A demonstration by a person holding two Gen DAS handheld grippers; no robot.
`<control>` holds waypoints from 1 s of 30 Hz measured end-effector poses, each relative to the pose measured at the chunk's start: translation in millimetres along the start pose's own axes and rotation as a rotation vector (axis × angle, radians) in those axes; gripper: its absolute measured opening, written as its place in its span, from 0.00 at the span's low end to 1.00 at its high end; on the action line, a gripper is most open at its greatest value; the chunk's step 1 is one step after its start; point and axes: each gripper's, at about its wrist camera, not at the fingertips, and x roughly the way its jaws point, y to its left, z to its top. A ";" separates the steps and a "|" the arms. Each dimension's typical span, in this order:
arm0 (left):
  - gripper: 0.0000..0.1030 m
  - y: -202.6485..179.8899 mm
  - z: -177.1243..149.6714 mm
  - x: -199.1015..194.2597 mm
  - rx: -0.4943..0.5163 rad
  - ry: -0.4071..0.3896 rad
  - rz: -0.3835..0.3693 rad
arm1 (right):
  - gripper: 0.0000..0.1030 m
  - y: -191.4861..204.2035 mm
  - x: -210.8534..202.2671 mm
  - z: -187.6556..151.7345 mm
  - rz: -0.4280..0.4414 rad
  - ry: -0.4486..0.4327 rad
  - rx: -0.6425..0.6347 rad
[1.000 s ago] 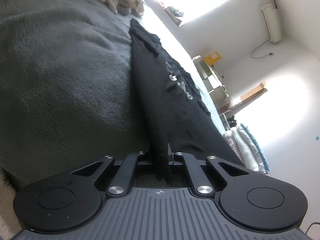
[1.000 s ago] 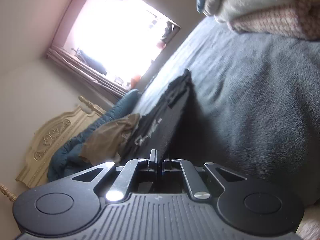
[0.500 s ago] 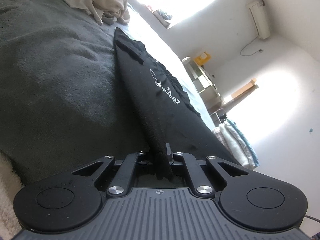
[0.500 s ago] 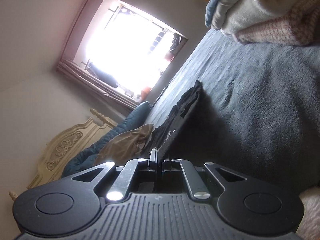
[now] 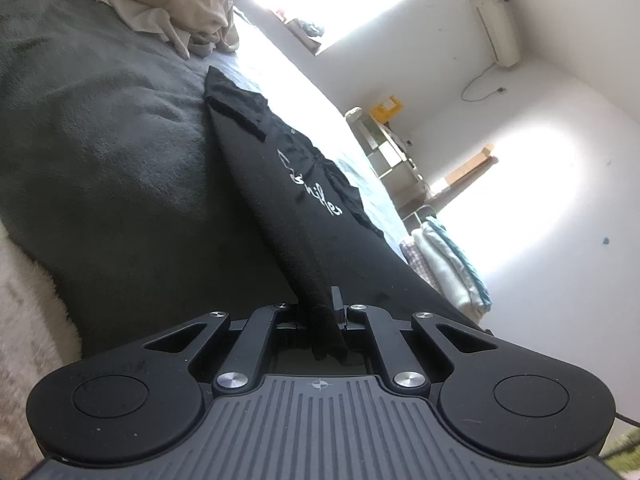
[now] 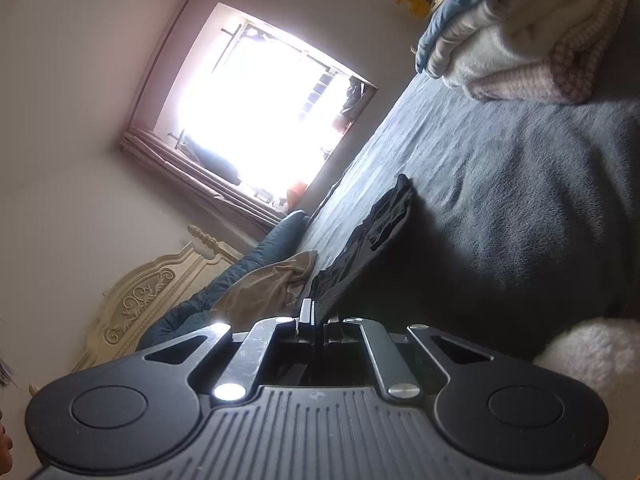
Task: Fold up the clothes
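Left wrist view: left gripper (image 5: 322, 312) clamped on the hem of a black printed cotton T-shirt (image 5: 288, 184), whose long axis runs straight ahead over the grey fleece blanket (image 5: 112, 152). Right wrist view: right gripper (image 6: 318, 322) pinches the same T-shirt (image 6: 360, 256), likewise stretching forward; both equally near.

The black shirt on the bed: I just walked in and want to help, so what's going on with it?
A person is folding it with two handheld grippers. The left gripper is shut on one edge of the black shirt, and the right gripper is shut on another edge, so the fabric stretches out from both over the grey blanket. The far end of the shirt, with white script showing, lies on the bed. A stack of folded laundry sits further along the bed.
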 end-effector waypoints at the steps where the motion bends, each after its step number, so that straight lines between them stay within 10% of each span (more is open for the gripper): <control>1: 0.03 -1.1 -1.7 -2.9 0.000 0.001 0.001 | 0.04 2.0 -2.8 -0.8 -0.003 0.002 0.001; 14: 0.03 14.7 0.1 0.4 -0.065 0.042 -0.037 | 0.04 7.9 0.8 -4.5 -0.058 0.038 0.033; 30: 0.04 54.2 132.5 99.2 -0.155 -0.038 -0.151 | 0.04 6.3 135.7 69.8 0.010 0.057 -0.020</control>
